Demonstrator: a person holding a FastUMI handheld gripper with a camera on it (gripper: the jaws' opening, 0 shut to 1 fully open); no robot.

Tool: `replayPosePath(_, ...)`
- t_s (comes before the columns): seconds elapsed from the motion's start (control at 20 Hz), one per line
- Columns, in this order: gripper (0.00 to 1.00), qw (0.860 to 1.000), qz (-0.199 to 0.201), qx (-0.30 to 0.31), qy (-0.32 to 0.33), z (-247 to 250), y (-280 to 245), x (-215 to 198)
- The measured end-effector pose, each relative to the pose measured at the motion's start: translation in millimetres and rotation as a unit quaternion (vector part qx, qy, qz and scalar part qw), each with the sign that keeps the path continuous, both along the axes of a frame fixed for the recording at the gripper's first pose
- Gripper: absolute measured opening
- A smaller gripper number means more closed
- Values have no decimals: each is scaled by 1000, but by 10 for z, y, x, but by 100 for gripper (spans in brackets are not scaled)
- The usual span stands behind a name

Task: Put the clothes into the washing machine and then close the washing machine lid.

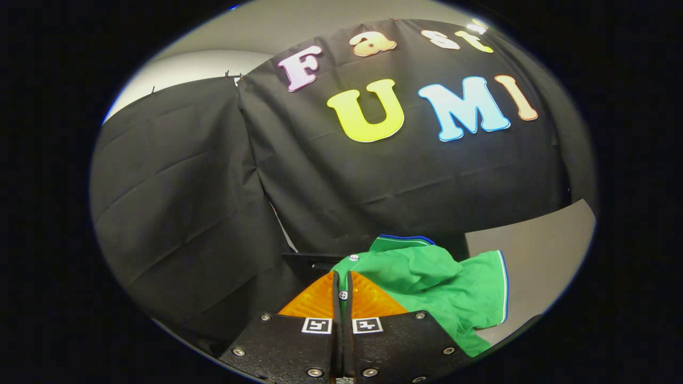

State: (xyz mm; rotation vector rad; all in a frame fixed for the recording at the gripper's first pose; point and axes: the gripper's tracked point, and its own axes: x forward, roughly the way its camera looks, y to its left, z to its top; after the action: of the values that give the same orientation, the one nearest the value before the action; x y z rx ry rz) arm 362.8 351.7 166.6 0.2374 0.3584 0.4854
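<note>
A green polo shirt (427, 282) with blue-and-white trim hangs crumpled from my gripper (342, 290). Both fingers are pressed together on the shirt's buttoned placket, and a white button shows in the narrow slit between them. The bulk of the shirt drapes to the right of the fingers and just beyond them, lifted in front of the black cloth wall.
Black cloth walls (224, 176) stand close ahead and to the left. A grey surface (539, 250) lies beyond the shirt on the right. A dark flat edge (304, 261) shows just ahead of the fingers, partly hidden by the shirt.
</note>
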Motion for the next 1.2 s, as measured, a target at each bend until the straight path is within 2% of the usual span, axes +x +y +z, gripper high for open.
replayPosePath(0.4,0,1000,-2,1,16,-491,441,72)
replayPosePath(1.2,0,994,-22,-76,76,-1901,775,257)
